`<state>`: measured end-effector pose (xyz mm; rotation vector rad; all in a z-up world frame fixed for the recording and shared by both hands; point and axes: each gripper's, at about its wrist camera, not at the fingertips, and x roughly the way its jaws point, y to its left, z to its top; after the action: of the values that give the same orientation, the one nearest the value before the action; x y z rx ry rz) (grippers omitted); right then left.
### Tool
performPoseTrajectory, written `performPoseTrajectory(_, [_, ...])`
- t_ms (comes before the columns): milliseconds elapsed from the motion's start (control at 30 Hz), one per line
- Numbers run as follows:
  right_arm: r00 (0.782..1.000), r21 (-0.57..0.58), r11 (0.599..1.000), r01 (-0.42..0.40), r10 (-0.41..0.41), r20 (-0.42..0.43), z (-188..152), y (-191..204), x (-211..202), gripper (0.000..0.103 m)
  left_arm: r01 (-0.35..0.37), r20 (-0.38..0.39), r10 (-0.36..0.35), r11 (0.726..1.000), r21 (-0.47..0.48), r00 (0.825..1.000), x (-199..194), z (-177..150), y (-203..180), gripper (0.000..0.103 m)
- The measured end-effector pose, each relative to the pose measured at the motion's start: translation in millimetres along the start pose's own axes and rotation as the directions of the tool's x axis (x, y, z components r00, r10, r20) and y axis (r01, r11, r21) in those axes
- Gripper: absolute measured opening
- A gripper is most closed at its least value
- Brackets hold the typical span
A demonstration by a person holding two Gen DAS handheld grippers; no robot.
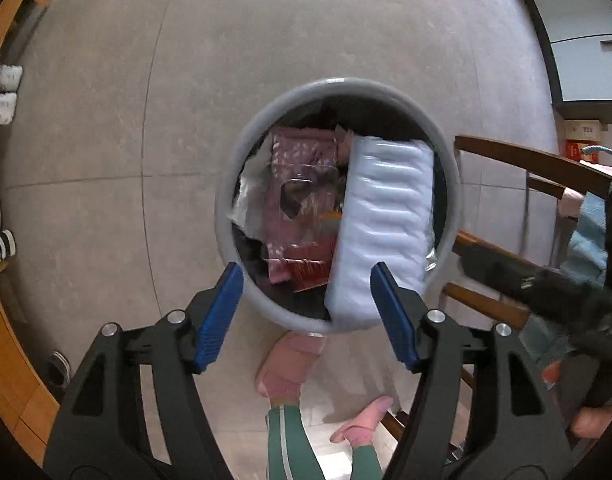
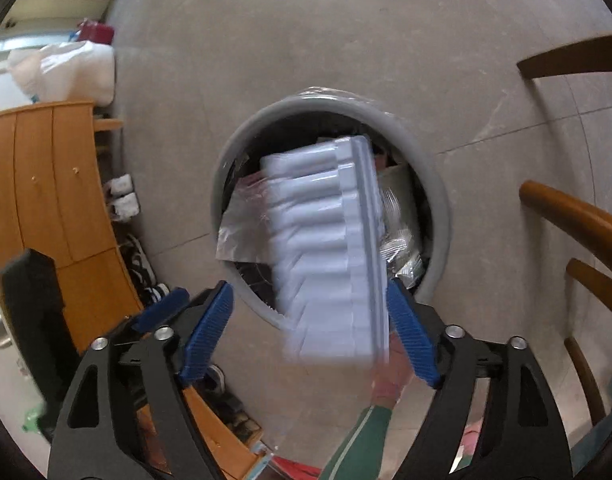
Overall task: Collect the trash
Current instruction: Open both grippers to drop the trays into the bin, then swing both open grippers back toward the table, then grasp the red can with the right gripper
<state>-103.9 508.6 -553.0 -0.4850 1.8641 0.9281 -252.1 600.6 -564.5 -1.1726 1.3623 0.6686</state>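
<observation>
Grey floor tiles fill the background, and at frame centre a white ribbed plastic tray hangs blurred over the open grey trash bin, its long axis running from the bin's far rim toward the cameras. It lies just ahead of the right gripper, near end against the right-hand finger, jaws spread wide. The left gripper is also spread and empty. Wrappers already fill the bin. A wooden chair stands at right.

White ribbed tray — blurred — over grey bin.
</observation>
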Motion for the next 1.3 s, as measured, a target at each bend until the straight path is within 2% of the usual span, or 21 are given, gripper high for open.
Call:
performPoseTrajectory(100, [0.999,-0.048,0.999,-0.002,0.004,0.041,-12,11,-36,0.083,0.01,0.027,-0.01,1.0,0.01,1.0,-28,-10,-3,0.064])
performPoseTrajectory(167, [0.996,-0.068,0.997,-0.037,0.042,0.079,-20,26,-73,0.083,0.009,0.089,-0.013,0.999,0.042,0.996,-75,-25,-11,0.064])
performPoseTrajectory(233, [0.982,-0.121,0.987,-0.103,0.12,0.145,-36,50,-134,0.083,0.003,0.128,-0.011,0.998,0.058,0.992,-109,-33,-20,0.064])
performPoseTrajectory(333, [0.947,-0.19,0.967,-0.169,0.213,0.239,-62,73,-221,0.083,-0.024,0.208,0.0,0.993,0.111,0.978,-190,-48,-48,0.069])
performPoseTrajectory(400, [0.908,-0.234,0.953,-0.191,0.262,0.326,-85,81,-289,0.084,-0.059,0.278,0.009,0.983,0.172,0.961,-253,-60,-82,0.071])
performPoseTrajectory(433, [0.885,-0.258,0.946,-0.195,0.283,0.369,-98,82,-321,0.087,-0.056,0.31,-0.012,0.977,0.208,0.951,-283,-66,-102,0.072])
performPoseTrajectory(467, [0.867,-0.27,0.945,-0.183,0.285,0.409,-109,80,-351,0.088,-0.068,0.333,-0.014,0.97,0.233,0.943,-302,-74,-113,0.073])
performPoseTrajectory(533, [0.816,-0.284,0.947,-0.152,0.283,0.505,-138,64,-413,0.088,-0.101,0.387,-0.026,0.947,0.305,0.922,-344,-88,-153,0.076])
performPoseTrajectory(600, [0.771,-0.245,0.964,-0.104,0.234,0.592,-170,33,-469,0.088,-0.091,0.415,-0.08,0.922,0.377,0.906,-379,-103,-201,0.079])
performPoseTrajectory(633, [0.755,-0.228,0.969,-0.092,0.217,0.618,-181,20,-484,0.088,-0.079,0.418,-0.112,0.908,0.413,0.902,-391,-111,-222,0.079])
performPoseTrajectory(667, [0.726,-0.186,0.981,-0.063,0.172,0.666,-201,-3,-510,0.088,-0.065,0.419,-0.149,0.888,0.456,0.896,-404,-122,-251,0.079])
performPoseTrajectory(733, [0.691,-0.137,0.99,-0.027,0.118,0.713,-228,-37,-538,0.088,-0.045,0.412,-0.224,0.835,0.549,0.883,-420,-147,-308,0.08])
performPoseTrajectory(767, [0.664,-0.071,0.997,0.01,0.046,0.746,-248,-65,-557,0.088,-0.038,0.401,-0.243,0.815,0.578,0.883,-421,-155,-327,0.081])
performPoseTrajectory(867, [0.61,0.068,0.997,0.035,-0.075,0.789,-289,-127,-589,0.088,0.026,0.309,-0.325,0.725,0.688,0.894,-411,-192,-402,0.081])
performPoseTrajectory(933, [0.563,0.176,0.983,0.056,-0.176,0.807,-319,-172,-608,0.088,0.063,0.245,-0.36,0.663,0.746,0.9,-400,-216,-448,0.081])
performPoseTrajectory(967, [0.539,0.238,0.969,0.067,-0.236,0.809,-336,-197,-618,0.089,0.074,0.222,-0.368,0.642,0.763,0.903,-397,-225,-463,0.081])
performPoseTrajectory(1000, [0.526,0.265,0.962,0.068,-0.261,0.809,-346,-211,-623,0.089,0.079,0.2,-0.374,0.613,0.786,0.906,-391,-236,-485,0.081])
performPoseTrajectory(1067, [0.486,0.346,0.936,0.062,-0.331,0.809,-371,-246,-635,0.089,0.089,0.16,-0.373,0.569,0.817,0.914,-382,-251,-518,0.081])
performPoseTrajectory(1200, [0.454,0.436,0.899,0.049,-0.408,0.792,-396,-303,-647,0.089,0.096,0.114,-0.365,0.51,0.855,0.924,-363,-278,-567,0.081])
performPoseTrajectory(1267, [0.452,0.463,0.885,0.042,-0.43,0.782,-401,-324,-648,0.09,0.112,0.093,-0.369,0.496,0.861,0.925,-354,-285,-587,0.081])
performPoseTrajectory(1300, [0.459,0.477,0.878,0.039,-0.44,0.772,-402,-336,-647,0.09,0.115,0.085,-0.37,0.487,0.866,0.925,-345,-290,-592,0.081])
